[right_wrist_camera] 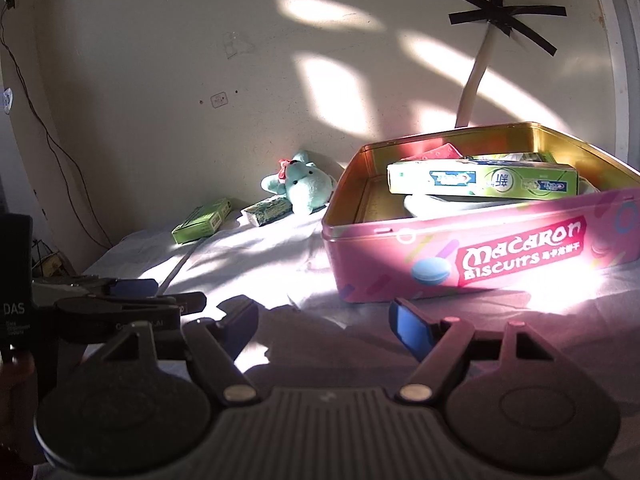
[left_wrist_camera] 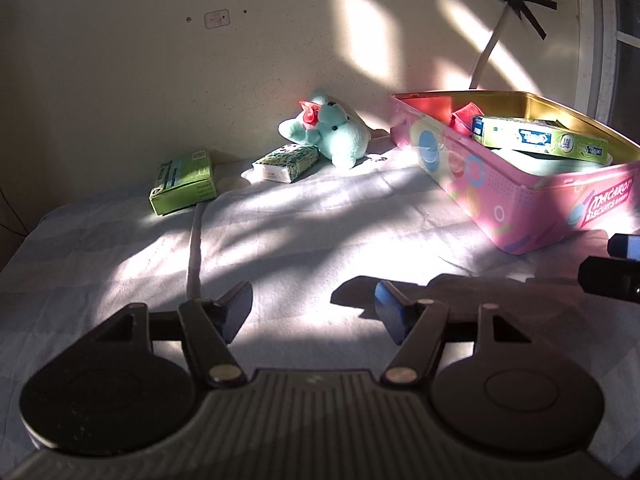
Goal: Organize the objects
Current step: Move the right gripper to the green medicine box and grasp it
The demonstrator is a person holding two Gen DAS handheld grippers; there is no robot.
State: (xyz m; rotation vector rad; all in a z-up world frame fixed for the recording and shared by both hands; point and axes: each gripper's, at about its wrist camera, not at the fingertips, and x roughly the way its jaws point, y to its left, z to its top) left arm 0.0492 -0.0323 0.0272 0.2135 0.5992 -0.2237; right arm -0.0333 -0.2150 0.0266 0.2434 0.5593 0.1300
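A pink macaron biscuit tin [left_wrist_camera: 520,208] [right_wrist_camera: 460,264] stands open on the cloth at the right. It holds a green toothpaste box [left_wrist_camera: 540,140] [right_wrist_camera: 480,178], a red packet [left_wrist_camera: 464,118] and a pale item. By the wall lie a green box [left_wrist_camera: 184,184] [right_wrist_camera: 204,220], a patterned tissue pack [left_wrist_camera: 286,164] [right_wrist_camera: 268,210] and a teal plush toy [left_wrist_camera: 336,132] [right_wrist_camera: 308,186]. My left gripper [left_wrist_camera: 314,300] is open and empty, low over the cloth. My right gripper [right_wrist_camera: 324,316] is open and empty just before the tin's front wall.
A white-grey cloth [left_wrist_camera: 300,232] covers the surface. A wall stands close behind the objects, with a taped cable [right_wrist_camera: 480,68] rising behind the tin. The left gripper's body [right_wrist_camera: 100,308] shows at the left of the right wrist view.
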